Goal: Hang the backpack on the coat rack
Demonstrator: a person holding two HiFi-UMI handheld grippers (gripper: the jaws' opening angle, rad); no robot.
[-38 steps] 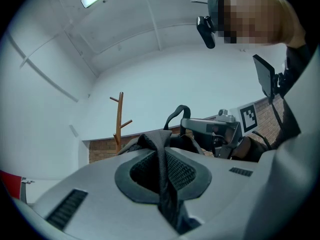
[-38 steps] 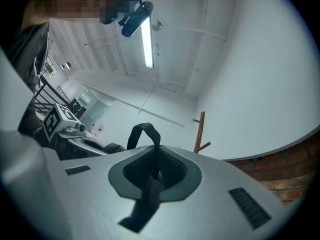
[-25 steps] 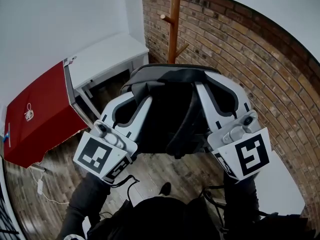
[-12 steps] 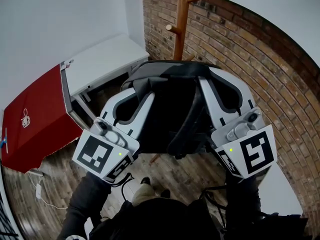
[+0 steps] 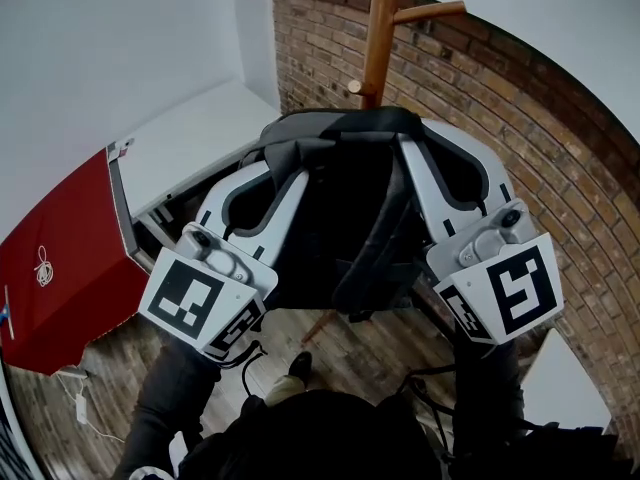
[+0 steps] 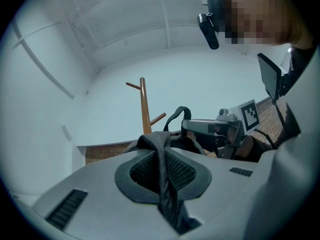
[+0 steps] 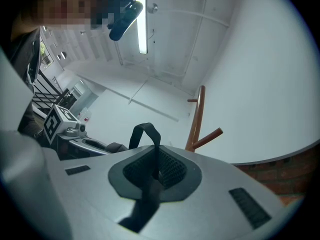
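Left gripper (image 6: 156, 149): jaws pinched on webbing strap (image 6: 163, 184).
Right gripper (image 7: 155, 156): jaws pinched on loop strap (image 7: 145, 131).
Backpack (image 5: 340, 228): hangs from both grippers, near coat rack (image 5: 380, 38).
Markings: white emblem (image 5: 42, 266) on red panel (image 5: 70, 228).

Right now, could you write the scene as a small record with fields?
backpack: dark, held up in the air, not yet on a peg
left hand-held gripper: shut on a strap of the backpack
right hand-held gripper: shut on its carry loop
coat rack: wooden, upright, behind the backpack, by the brick wall
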